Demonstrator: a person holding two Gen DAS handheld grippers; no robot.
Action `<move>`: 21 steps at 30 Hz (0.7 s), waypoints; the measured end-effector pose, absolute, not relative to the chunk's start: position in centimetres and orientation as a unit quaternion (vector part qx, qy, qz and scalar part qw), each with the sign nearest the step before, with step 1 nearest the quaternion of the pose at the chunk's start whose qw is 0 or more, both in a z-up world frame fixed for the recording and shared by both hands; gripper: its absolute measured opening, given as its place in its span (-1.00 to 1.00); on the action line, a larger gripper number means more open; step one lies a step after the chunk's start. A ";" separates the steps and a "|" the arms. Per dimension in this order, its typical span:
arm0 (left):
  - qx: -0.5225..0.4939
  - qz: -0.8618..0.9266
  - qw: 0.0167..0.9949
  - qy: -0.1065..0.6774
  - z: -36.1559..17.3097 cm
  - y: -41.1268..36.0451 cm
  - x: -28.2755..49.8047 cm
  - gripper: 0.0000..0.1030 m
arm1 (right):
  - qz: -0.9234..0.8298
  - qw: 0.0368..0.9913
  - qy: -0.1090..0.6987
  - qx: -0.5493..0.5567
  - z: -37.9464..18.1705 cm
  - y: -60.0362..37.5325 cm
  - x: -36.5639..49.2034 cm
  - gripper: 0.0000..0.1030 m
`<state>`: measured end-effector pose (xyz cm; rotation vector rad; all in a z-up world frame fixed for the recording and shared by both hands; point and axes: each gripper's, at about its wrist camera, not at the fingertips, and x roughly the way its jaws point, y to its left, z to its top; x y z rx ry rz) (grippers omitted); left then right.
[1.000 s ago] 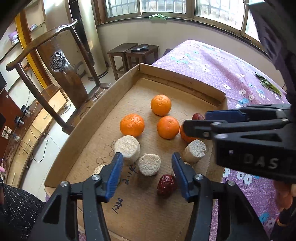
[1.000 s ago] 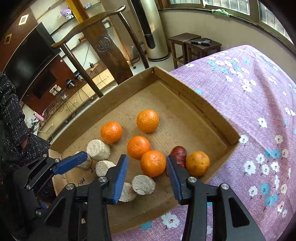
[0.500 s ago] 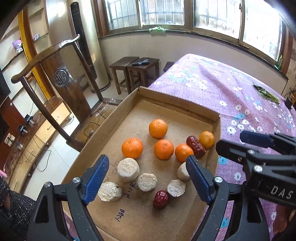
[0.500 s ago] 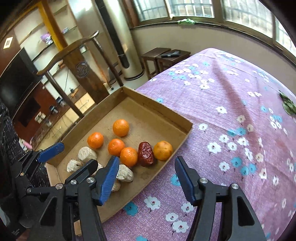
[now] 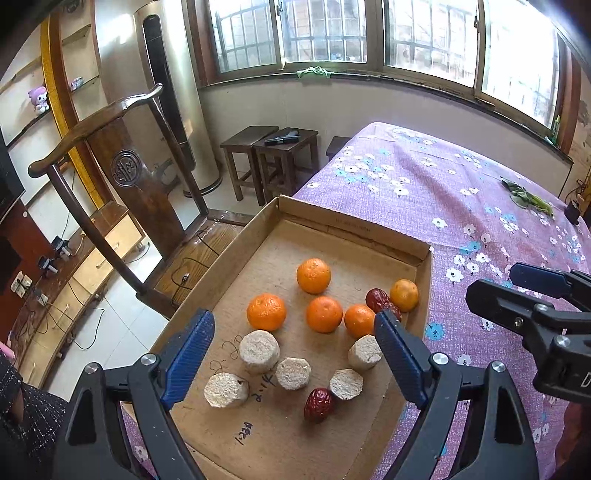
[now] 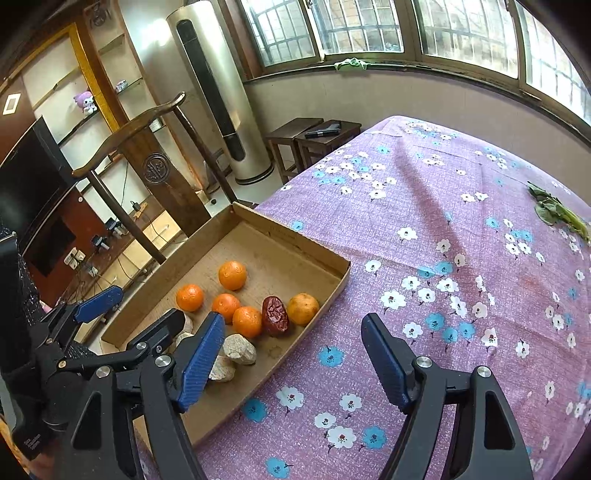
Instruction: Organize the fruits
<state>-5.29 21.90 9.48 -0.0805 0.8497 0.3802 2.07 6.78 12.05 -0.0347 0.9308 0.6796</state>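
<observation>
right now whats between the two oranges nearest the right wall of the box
A red date lies between the two oranges, seemingly touching both; the left wrist view shows it best, and the right wrist view agrees.

Bright daylight through a curved band of barred windows (image 5: 369, 33) above a cream wall. Below, two dark wooden stools (image 5: 271, 158) side by side, a black remote (image 5: 282, 137) lying across them. Near the corner, a tall champagne-coloured tower air conditioner (image 6: 221, 92). Closer in, a dark carved wooden chair (image 5: 122, 173) — upright against a low cabinet with trailing cables. Pale tiled floor (image 5: 110, 332). Shelves at left, purple plush toy (image 5: 38, 99) perched there. Purple floral cloth (image 5: 461, 206) over the table.
</observation>
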 end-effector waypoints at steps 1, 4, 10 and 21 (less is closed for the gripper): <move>-0.038 0.184 0.892 0.410 9.5 21.9 -5.4 0.70 | 0.322 0.838 0.441 -0.017 11.9 6.8 2.1 0.57; -0.040 0.182 0.893 0.410 9.5 21.8 -5.5 0.70 | 0.325 0.834 0.446 -0.021 11.7 6.9 2.0 0.58; -0.039 0.182 0.891 0.414 9.4 21.7 -5.7 0.70 | 0.326 0.832 0.448 -0.024 11.3 6.9 1.9 0.58; -0.039 0.181 0.890 0.416 9.2 21.6 -5.7 0.70 | 0.331 0.829 0.450 -0.024 11.4 7.0 2.1 0.58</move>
